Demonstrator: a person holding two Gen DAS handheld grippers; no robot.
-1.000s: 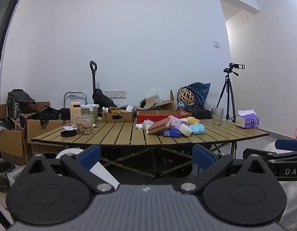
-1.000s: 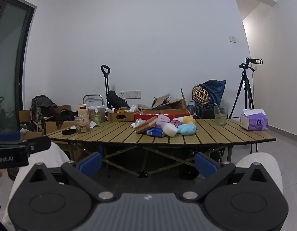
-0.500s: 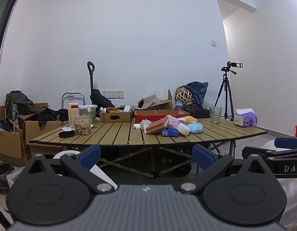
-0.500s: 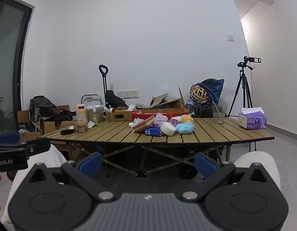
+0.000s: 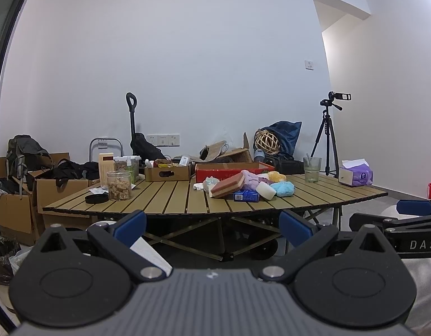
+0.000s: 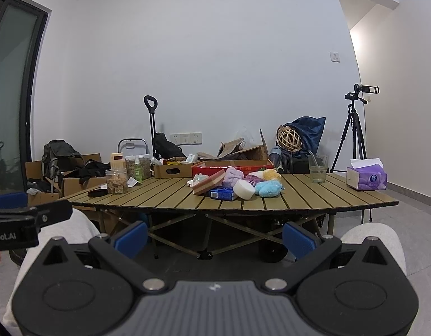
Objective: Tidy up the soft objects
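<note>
A pile of soft objects sits mid-table: a red-and-tan sponge (image 5: pixel 227 186), a purple cloth (image 5: pixel 250 178), a white round sponge (image 5: pixel 266 191), a light blue fluffy ball (image 5: pixel 283 189) and a yellow one (image 5: pixel 277 177), with a blue packet (image 5: pixel 246 196) in front. A red box (image 5: pixel 229 168) stands behind them. The pile also shows in the right wrist view (image 6: pixel 237 183). My left gripper (image 5: pixel 212 228) and right gripper (image 6: pixel 215 236) are both open and empty, held low in front of the table, well short of it.
The slatted wooden table (image 5: pixel 170 196) also bears a jar of snacks (image 5: pixel 119 185), a black lid (image 5: pixel 95 198), a cardboard tray (image 5: pixel 166 171), a glass (image 5: pixel 312 169) and a purple tissue pack (image 5: pixel 355 174). Cardboard boxes and bags stand left; a tripod (image 5: pixel 325 137) stands right.
Both cameras have risen slightly, so the table sits a little lower in view and nearer. Both grippers stay open. Nothing on the table has moved.
</note>
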